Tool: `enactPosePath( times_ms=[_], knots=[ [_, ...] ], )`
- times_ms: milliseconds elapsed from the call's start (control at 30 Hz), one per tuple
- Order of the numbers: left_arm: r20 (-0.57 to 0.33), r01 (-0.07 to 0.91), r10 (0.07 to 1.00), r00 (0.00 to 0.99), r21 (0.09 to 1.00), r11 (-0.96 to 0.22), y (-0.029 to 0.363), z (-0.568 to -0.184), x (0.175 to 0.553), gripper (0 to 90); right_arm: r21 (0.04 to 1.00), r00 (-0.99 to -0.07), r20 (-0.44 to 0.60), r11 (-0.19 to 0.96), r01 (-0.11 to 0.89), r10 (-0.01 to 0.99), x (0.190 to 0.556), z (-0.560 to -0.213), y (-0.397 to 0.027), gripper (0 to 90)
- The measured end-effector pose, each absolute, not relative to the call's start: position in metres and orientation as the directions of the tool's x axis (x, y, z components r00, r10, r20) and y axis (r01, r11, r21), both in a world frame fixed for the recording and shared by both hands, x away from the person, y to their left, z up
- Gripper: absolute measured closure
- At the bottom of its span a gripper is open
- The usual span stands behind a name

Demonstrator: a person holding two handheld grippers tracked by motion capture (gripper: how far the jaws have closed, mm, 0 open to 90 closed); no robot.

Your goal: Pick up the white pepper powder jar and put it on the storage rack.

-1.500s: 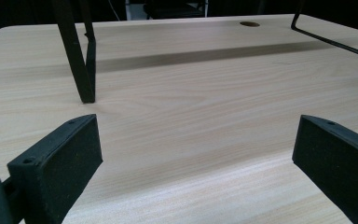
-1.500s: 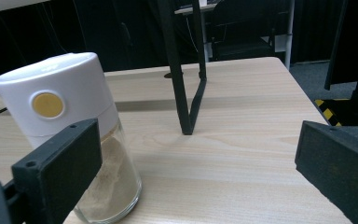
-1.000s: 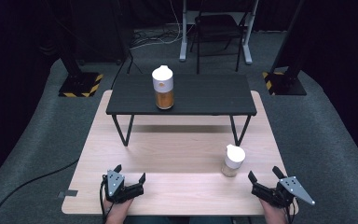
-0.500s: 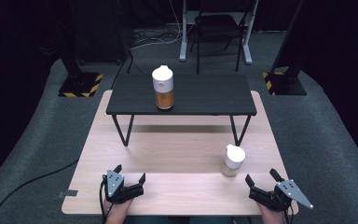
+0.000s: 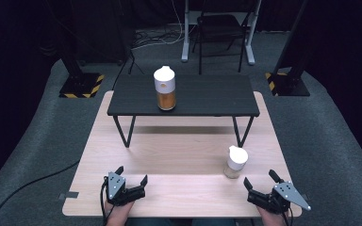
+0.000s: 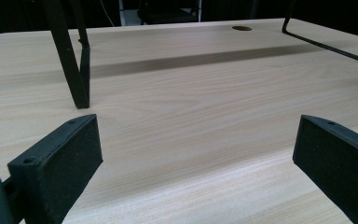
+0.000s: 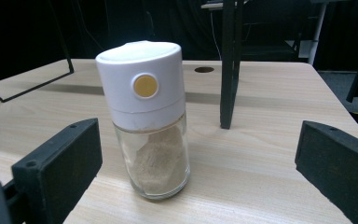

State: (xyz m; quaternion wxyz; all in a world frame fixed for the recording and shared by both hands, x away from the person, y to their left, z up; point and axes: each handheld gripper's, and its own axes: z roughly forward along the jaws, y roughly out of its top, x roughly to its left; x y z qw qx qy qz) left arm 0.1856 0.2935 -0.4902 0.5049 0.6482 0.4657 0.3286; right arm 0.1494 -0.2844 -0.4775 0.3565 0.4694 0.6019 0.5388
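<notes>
The pale wooden desk (image 5: 179,155) has a smooth, matt top with fine straight grain. On it stands a small black table (image 5: 207,96) with a matt, dark top and thin black metal legs. The clear glass shaker jar (image 7: 151,154) looks glossy and holds a pale, powdery fill; its white plastic cap (image 7: 142,81) is smooth, with a round yellow button. The taller white-capped amber jar (image 5: 164,88) also looks glossy. Each gripper's black jaws look like matt plastic with a finely grained face. The floor around the desk is grey, rough carpet (image 5: 320,127).
</notes>
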Motion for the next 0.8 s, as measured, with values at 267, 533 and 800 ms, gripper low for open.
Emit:
enactPosePath(
  times_ms=[267,533,800],
  knots=[
    [-0.049,0.279,0.938,0.342,0.959,-0.052,0.292,-0.489,0.186,0.7,0.984,-0.342,0.066,-0.005,0.177,0.937,0.156,-0.469,-0.283,0.0],
    [-0.031,0.282,0.935,0.352,0.957,-0.074,0.291,-0.488,0.187,0.9,0.986,-0.363,0.026,0.036,0.163,0.931,0.168,-0.455,-0.275,0.0],
    [-0.029,0.285,0.935,0.354,0.955,-0.078,0.290,-0.487,0.187,1.0,0.982,-0.381,0.024,0.050,0.183,0.924,0.184,-0.447,-0.270,0.0]
  ],
)
